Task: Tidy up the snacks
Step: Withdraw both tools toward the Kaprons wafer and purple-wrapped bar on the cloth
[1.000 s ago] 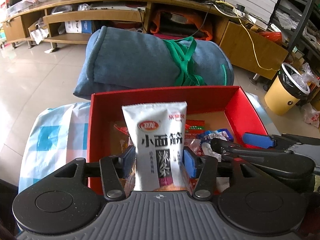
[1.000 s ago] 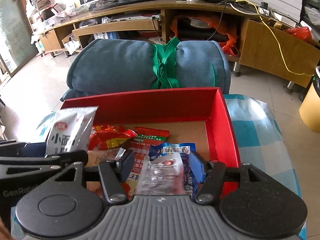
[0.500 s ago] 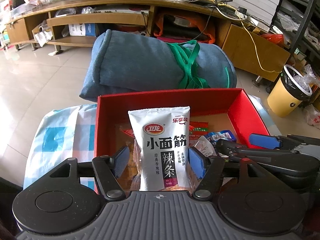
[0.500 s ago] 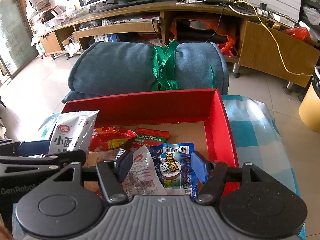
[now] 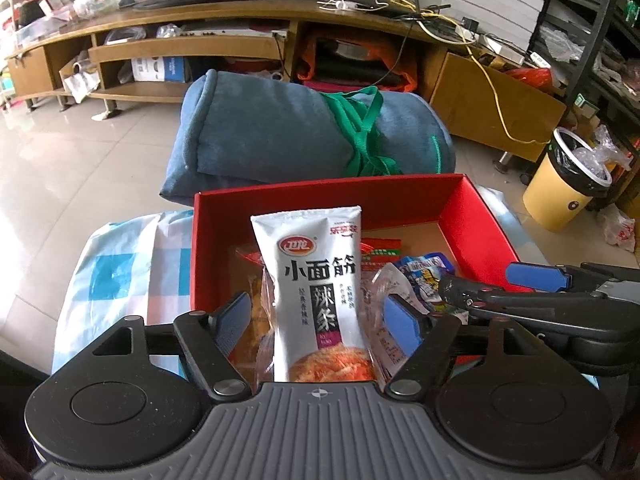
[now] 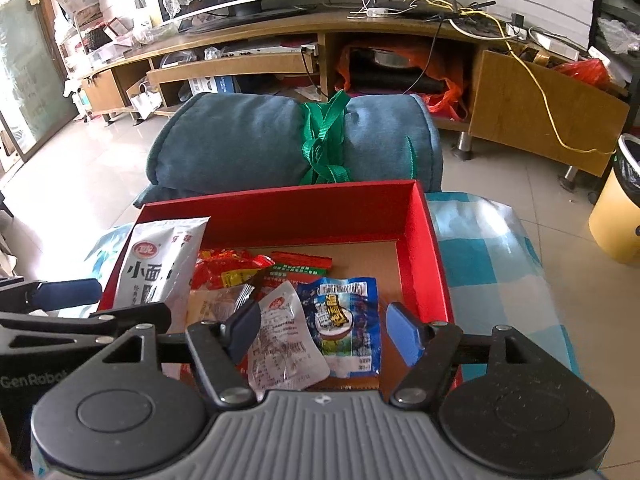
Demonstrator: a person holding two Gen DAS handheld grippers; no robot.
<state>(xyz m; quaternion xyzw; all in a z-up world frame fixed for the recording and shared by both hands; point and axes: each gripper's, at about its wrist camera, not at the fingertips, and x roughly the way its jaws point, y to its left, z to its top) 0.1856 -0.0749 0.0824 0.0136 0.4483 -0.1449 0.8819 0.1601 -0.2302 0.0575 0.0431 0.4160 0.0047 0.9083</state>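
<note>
Left wrist view: left gripper [image 5: 316, 316] jaws opening, pads clear of the white spicy-strip pack [image 5: 316, 292] that stands between them, so it's released, not gripped. The pack sits upright inside the red box [image 5: 320, 200], near its left wall, leaning on the packets behind it.

Right wrist view: right gripper [image 6: 320, 328] jaws also opening. The clear sachet [image 6: 284, 348] and blue packet [image 6: 344, 324] lie flat on the box floor between the pads; neither pad touches them, nothing held. Red and orange packets [image 6: 228, 268] are piled mid-box, touching the white pack's right side.

Progress, my read: mostly done. Every snack I can see is already in the box, which sits on the checked cloth [image 6: 492, 256] covering the desk. No loose snacks on the cloth in either view, though the near edge is hidden behind the gripper bodies, so can't rule out strays there.

Left to do, probably: back both grippers out, maybe tidy the flat pile. Far right of the box floor is bare, room to spread things.
</note>
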